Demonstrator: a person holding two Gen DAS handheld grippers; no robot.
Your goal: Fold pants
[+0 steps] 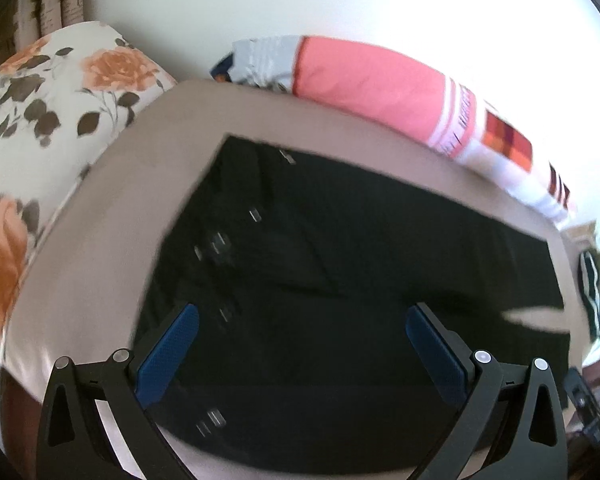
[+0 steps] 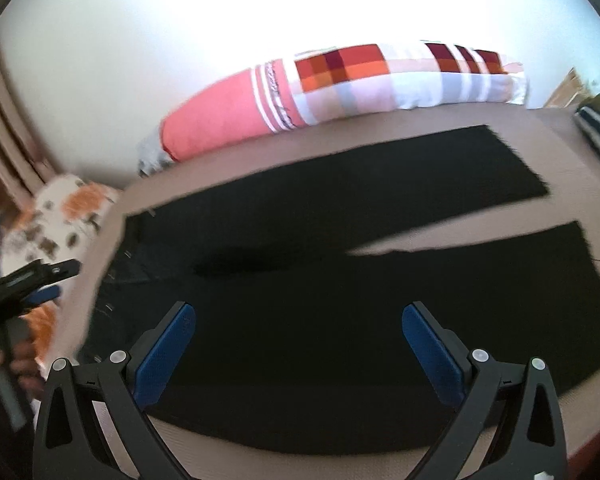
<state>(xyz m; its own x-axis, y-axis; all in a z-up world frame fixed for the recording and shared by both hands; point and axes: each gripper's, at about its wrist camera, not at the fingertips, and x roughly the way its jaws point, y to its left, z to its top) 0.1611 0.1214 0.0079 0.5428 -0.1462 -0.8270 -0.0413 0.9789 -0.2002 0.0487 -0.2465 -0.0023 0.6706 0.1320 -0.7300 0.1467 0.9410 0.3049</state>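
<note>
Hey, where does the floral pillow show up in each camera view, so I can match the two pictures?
Left wrist view: the floral pillow fills the upper-left and left edge, beside the waistband end of the black pants.
Right wrist view: the same pillow appears small and blurred at the left edge, just past the pants' waistband.
Shared landmark: the long pink and checked bolster along the wall, behind the pants in both.

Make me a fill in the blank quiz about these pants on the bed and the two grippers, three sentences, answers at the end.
1. The pants lying flat on the bed are ____ in color.
2. The jaws of both the left gripper and the right gripper stand ____.
3. The pillow beyond the waistband is printed with orange ____.

Answers: black; open; flowers
</note>
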